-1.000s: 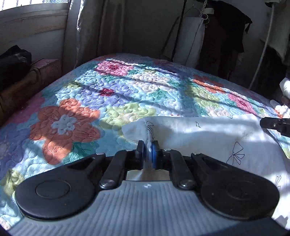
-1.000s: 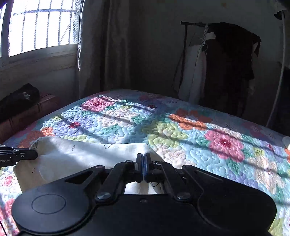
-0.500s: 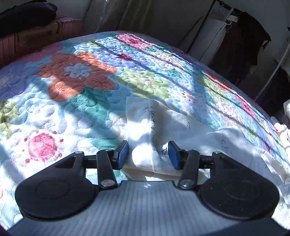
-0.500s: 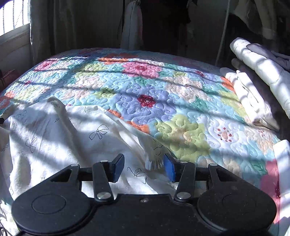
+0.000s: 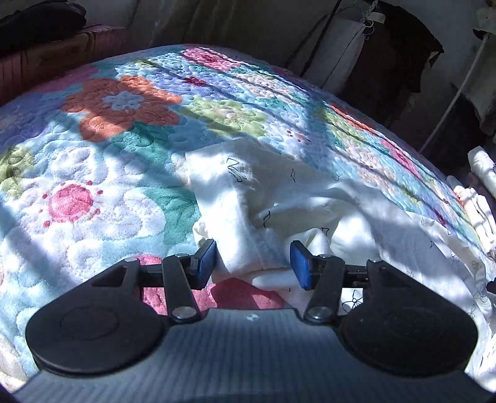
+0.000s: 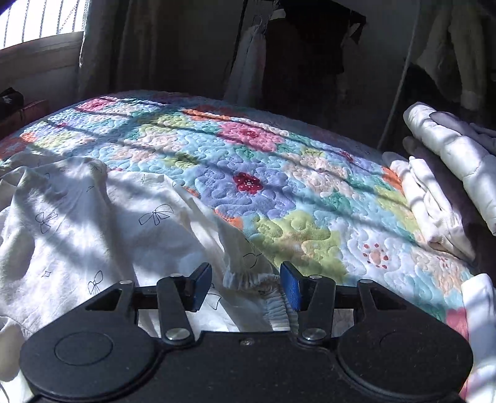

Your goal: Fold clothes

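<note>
A white garment printed with small black bows lies rumpled on the near part of a flowered quilt, sun and shadow striping both. The left gripper hangs low over the garment's left end with its jaws spread wide, a fold of white cloth between the blue pads but not pinched. The right gripper is likewise wide apart over the garment's right end, where a gathered, elastic-looking hem bunches between its fingers. To the right, a pile of folded pale clothes sits on the quilt's edge, near the garment but apart from it. At the far side hang dark and white clothes on a rack; a curtain and a barred window stand far left, with a dark bag on a brown case beside the bed.
</note>
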A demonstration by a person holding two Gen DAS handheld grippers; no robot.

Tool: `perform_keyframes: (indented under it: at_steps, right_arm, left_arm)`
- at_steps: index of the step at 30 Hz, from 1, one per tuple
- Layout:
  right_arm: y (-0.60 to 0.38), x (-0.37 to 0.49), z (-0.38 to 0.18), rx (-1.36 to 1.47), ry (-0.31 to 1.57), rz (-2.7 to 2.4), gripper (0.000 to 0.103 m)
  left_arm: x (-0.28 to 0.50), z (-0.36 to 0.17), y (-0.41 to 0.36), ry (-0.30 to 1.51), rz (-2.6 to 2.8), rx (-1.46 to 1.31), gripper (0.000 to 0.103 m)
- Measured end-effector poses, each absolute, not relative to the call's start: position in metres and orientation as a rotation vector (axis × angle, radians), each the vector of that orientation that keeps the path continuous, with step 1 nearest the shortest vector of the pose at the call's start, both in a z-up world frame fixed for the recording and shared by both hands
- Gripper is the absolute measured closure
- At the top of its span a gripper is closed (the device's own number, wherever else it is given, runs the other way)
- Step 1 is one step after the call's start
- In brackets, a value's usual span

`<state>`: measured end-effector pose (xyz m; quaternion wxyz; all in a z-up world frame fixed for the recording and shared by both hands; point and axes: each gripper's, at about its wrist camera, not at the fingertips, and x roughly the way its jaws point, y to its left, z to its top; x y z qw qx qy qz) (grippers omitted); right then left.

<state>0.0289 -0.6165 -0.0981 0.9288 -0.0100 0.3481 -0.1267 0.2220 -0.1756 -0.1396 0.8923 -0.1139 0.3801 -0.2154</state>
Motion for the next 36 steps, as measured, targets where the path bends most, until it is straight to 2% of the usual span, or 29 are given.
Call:
perform_keyframes:
  at_steps: [2,4,6,7,8,9,10,14,19,26,29,30,31,32,33,34,36]
  right_arm:
    - [-0.628,0.044,-0.106,0.027,0.747,-0.241,0.046]
    - [-0.636,0.057,-0.115,0.044,0.781,-0.228,0.031]
    - [-0.637,0.067,-0.127,0.013,0.823,-0.216,0.03]
    - [-0.638,0.072,-0.132,-0.002,0.844,-0.21,0.041]
    - [-0.64,0.075,-0.134,0.0,0.851,-0.209,0.057]
    - [-0.644,0.075,-0.131,0.025,0.841,-0.213,0.084]
    - [-0.649,0.075,-0.128,0.049,0.831,-0.217,0.095]
    - [-0.673,0.07,-0.099,0.07,0.706,-0.346,0.098]
    - [-0.712,0.079,-0.074,0.079,0.662,-0.431,0.099]
    - [-0.728,0.107,-0.087,0.016,0.737,-0.498,0.099]
    - [-0.733,0.111,-0.104,0.066,0.786,-0.571,0.098]
    - [-0.732,0.109,-0.107,0.092,0.807,-0.596,0.093]
    - [-0.727,0.105,-0.107,0.121,0.826,-0.633,0.08]
    - [-0.723,0.1,-0.108,0.15,0.846,-0.669,0.073]
    - [-0.715,0.094,-0.105,0.173,0.846,-0.684,0.058]
    - [-0.703,0.086,-0.098,0.185,0.821,-0.664,0.047]
    - [-0.676,0.063,-0.08,0.203,0.757,-0.566,0.044]
  left_arm:
    - [0.219,-0.141,-0.176,0.786,-0.449,-0.236,0.048]
    - [0.216,-0.141,-0.176,0.783,-0.451,-0.235,0.048]
    - [0.215,-0.141,-0.176,0.782,-0.451,-0.24,0.048]
    - [0.215,-0.141,-0.176,0.783,-0.449,-0.243,0.048]
    - [0.215,-0.142,-0.176,0.783,-0.447,-0.247,0.048]
    - [0.215,-0.142,-0.176,0.783,-0.445,-0.248,0.048]
    - [0.215,-0.143,-0.176,0.783,-0.446,-0.241,0.048]
    - [0.214,-0.145,-0.178,0.777,-0.439,-0.23,0.048]
    - [0.215,-0.146,-0.177,0.774,-0.433,-0.257,0.048]
    - [0.215,-0.144,-0.174,0.77,-0.43,-0.287,0.048]
    - [0.213,-0.143,-0.171,0.777,-0.43,-0.309,0.048]
    - [0.213,-0.142,-0.171,0.78,-0.432,-0.306,0.047]
    - [0.212,-0.142,-0.171,0.783,-0.434,-0.303,0.046]
    - [0.212,-0.142,-0.171,0.784,-0.437,-0.299,0.045]
    - [0.212,-0.142,-0.172,0.783,-0.44,-0.294,0.042]
    - [0.212,-0.142,-0.173,0.781,-0.442,-0.29,0.041]
    - [0.214,-0.144,-0.176,0.773,-0.443,-0.292,0.031]
